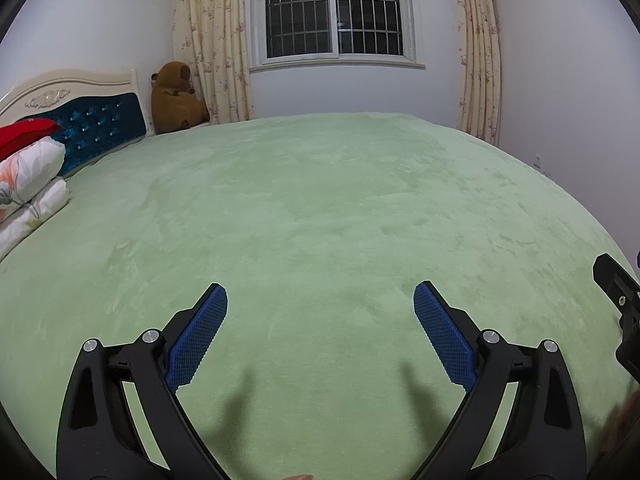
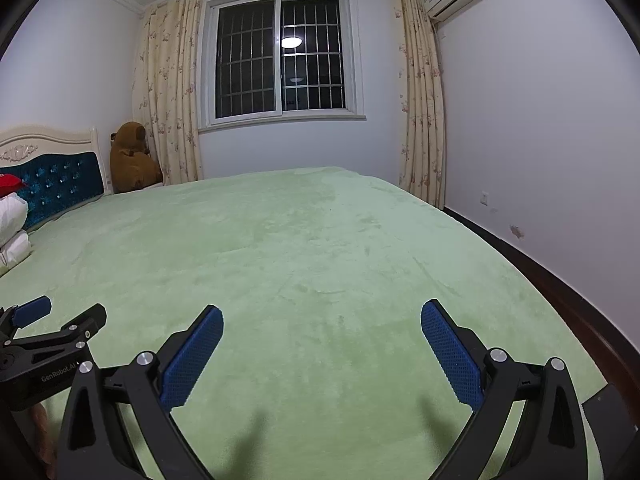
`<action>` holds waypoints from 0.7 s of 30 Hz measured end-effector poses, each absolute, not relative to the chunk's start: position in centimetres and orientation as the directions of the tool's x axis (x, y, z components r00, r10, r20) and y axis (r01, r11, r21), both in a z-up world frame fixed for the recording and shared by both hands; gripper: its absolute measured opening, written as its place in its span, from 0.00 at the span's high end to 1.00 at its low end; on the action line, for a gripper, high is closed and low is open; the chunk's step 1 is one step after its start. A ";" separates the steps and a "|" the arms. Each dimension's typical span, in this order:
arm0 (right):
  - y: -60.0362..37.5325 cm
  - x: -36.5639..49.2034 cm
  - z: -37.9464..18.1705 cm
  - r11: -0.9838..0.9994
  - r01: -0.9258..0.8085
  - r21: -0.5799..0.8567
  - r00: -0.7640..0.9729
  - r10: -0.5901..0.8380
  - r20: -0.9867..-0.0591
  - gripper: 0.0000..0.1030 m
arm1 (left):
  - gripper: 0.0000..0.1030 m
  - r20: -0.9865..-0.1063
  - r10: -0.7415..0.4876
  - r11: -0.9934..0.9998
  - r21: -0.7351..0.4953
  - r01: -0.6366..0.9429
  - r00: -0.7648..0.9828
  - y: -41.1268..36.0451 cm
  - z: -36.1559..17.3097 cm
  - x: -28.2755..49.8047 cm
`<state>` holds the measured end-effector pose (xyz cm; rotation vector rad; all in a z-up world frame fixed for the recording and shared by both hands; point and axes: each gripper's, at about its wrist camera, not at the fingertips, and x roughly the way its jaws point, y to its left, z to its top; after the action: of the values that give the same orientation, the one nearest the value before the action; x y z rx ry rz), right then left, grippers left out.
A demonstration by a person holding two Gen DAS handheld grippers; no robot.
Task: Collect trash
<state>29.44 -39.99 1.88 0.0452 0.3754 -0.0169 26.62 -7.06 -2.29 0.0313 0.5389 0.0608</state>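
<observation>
No trash shows in either view. My left gripper (image 1: 320,300) hangs open over the near part of a green bedspread (image 1: 340,208), nothing between its blue pads. My right gripper (image 2: 322,320) is open too, above the same bedspread (image 2: 300,248), also holding nothing. In the right wrist view the left gripper (image 2: 60,316) appears at the left edge, its fingers apart. A black part of the right gripper (image 1: 618,304) pokes in at the right edge of the left wrist view.
White and red pillows (image 1: 28,172) lie by the blue headboard (image 1: 104,128) at left. A brown plush bear (image 1: 178,98) sits in the far corner. Beyond it are a barred window (image 2: 280,60) and curtains (image 2: 422,100). Dark floor (image 2: 568,292) runs along the bed's right edge.
</observation>
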 end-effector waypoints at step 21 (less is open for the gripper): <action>-39.7 29.5 2.0 0.999 0.028 0.044 0.928 -0.009 -0.371 0.05 | 0.07 -0.495 0.059 0.997 0.077 -0.024 0.867 -7.8 -2.4 26.4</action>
<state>29.54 -39.70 2.03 0.0490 0.3801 -0.0190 26.37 -7.83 -2.35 0.0687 0.5201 0.0439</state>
